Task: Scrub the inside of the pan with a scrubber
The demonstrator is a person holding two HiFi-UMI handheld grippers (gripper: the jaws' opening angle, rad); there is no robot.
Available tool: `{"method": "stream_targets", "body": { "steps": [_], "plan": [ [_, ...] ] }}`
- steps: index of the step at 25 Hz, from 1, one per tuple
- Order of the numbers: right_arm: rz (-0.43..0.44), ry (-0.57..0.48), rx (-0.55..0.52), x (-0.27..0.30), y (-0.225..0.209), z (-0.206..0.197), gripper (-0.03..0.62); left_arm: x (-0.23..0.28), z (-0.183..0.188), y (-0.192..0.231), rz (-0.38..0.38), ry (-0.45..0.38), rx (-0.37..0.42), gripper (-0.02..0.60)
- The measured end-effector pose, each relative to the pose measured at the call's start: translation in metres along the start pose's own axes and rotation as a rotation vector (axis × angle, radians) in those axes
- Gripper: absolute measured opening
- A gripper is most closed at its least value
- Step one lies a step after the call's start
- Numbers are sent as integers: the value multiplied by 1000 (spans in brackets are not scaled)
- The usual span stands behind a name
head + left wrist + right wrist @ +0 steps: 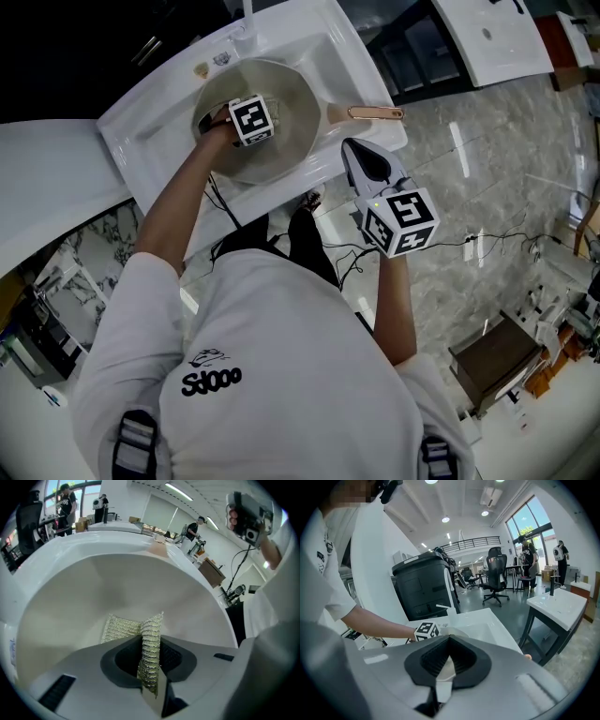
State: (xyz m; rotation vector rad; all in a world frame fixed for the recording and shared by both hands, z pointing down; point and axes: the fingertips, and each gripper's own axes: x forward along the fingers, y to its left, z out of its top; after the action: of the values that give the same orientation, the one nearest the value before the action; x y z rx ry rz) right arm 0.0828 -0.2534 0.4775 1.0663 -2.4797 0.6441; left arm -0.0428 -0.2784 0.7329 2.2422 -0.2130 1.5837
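Head view: the white shirt (281, 375) carries black print, roughly "SJ000". The left arm stretches to the white ceramic sink (159, 141), with the left gripper (246, 127) inside the round grey pan (291, 131). The right gripper (366, 169) is bent back, just off the sink.

Left gripper view: the jaws are clamped on a pale woven mesh scrubber (150, 644), which rests against the pan's inner wall.

Right gripper view: the jaws are closed and empty, pointing at the sink.

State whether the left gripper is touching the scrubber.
Touching. In the left gripper view the left gripper has its jaws shut on the scrubber, mesh pinched between them.
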Motion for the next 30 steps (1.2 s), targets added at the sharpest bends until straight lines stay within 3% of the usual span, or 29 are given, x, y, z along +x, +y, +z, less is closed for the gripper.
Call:
{"method": "stream_targets", "body": {
  "steps": [7,10,15,20,23,27,30],
  "plan": [
    [10,-13,-8,-4,5,4,9,0,-12,-60,-224,66,-30,77],
    [8,-16,-10,-6,7,4,9,14,-16,-83,-317,39,-71,77],
    [12,-23,-11,-10,8,5,9,9,-11,-94,-374,-30,-138,77],
    [22,-25,-14,-10,10,6,9,-13,-7,-114,-535,-57,-144,72],
    [27,-19,-14,-10,10,5,9,-34,-16,-127,-621,-28,-110,69],
    [31,-8,-9,-9,10,1,9,-51,-31,-132,-667,31,-76,69],
    [33,-5,-8,-7,11,0,9,-50,-37,-130,-657,65,-71,69]
  ]
}}
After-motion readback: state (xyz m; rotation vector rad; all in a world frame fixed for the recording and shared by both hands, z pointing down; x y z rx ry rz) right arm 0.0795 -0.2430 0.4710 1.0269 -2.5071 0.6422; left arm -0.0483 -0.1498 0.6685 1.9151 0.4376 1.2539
